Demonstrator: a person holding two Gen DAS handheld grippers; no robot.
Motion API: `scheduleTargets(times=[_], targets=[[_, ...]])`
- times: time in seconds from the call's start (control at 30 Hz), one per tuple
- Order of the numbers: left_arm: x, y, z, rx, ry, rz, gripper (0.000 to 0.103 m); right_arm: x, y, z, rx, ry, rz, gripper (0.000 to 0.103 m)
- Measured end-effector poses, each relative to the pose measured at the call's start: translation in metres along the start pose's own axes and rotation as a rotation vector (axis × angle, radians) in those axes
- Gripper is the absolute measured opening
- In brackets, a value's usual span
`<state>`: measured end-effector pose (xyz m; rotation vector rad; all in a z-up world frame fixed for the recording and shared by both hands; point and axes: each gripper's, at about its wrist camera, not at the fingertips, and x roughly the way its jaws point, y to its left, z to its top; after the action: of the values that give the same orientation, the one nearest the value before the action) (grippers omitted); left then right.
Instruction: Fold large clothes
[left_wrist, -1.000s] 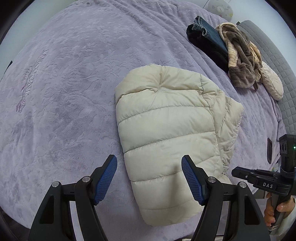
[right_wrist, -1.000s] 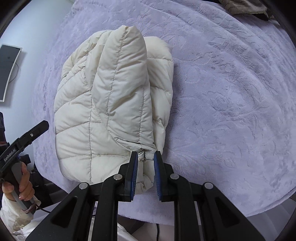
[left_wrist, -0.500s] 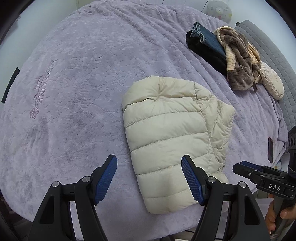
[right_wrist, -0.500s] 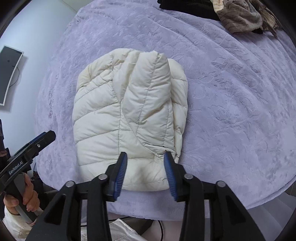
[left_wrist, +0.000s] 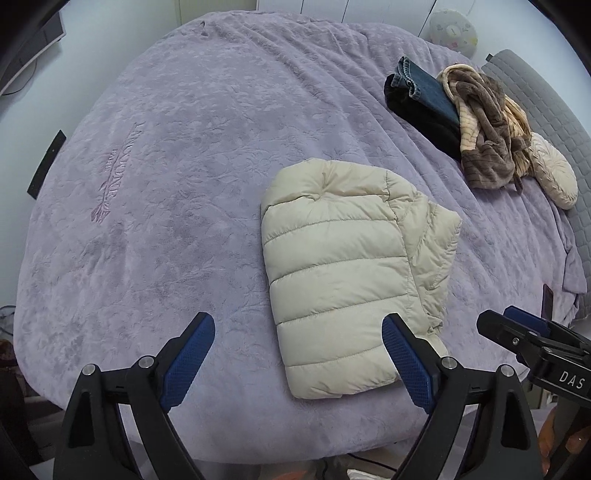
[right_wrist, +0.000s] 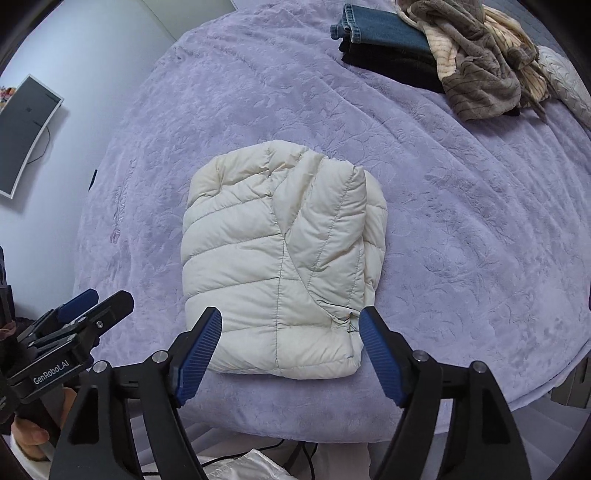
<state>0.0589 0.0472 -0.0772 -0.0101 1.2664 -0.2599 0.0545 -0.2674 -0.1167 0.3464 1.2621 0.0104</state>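
Right claw (right_wrist: 290, 334) has just been opening and hangs wide above the bed, gripping nothing. Left claw (left_wrist: 299, 341) has spread wider too, also empty. Below them the cream puffer jacket (right_wrist: 284, 262) lies folded on the purple blanket (left_wrist: 166, 166), near its front edge. Far corner: folded jeans (left_wrist: 421, 92) beside a brown garment (left_wrist: 484, 136), perhaps a robe.
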Motion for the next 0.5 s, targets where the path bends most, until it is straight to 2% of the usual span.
scheduleTargets(times=[0.07,0.17,0.3,0.33,0.5], targets=[[-0.004,-0.005,-0.005,-0.003,0.0,0.023,0.103,-0.005,-0.002,-0.003,-0.01,-0.005,-0.005,0.083],[-0.014,-0.015,-0.015,-0.005,-0.025,0.065,0.103,-0.016,-0.004,-0.008,-0.027,-0.028,-0.017,0.09],[-0.026,-0.024,-0.025,-0.009,-0.05,0.089,0.103,-0.032,-0.007,-0.013,-0.045,-0.072,-0.031,0.092],[-0.028,-0.026,-0.028,-0.01,-0.054,0.094,0.103,-0.034,-0.008,-0.015,-0.045,-0.079,-0.03,0.103],[-0.039,-0.03,-0.038,-0.015,-0.071,0.127,0.103,-0.044,-0.007,-0.019,-0.055,-0.083,-0.058,0.103]])
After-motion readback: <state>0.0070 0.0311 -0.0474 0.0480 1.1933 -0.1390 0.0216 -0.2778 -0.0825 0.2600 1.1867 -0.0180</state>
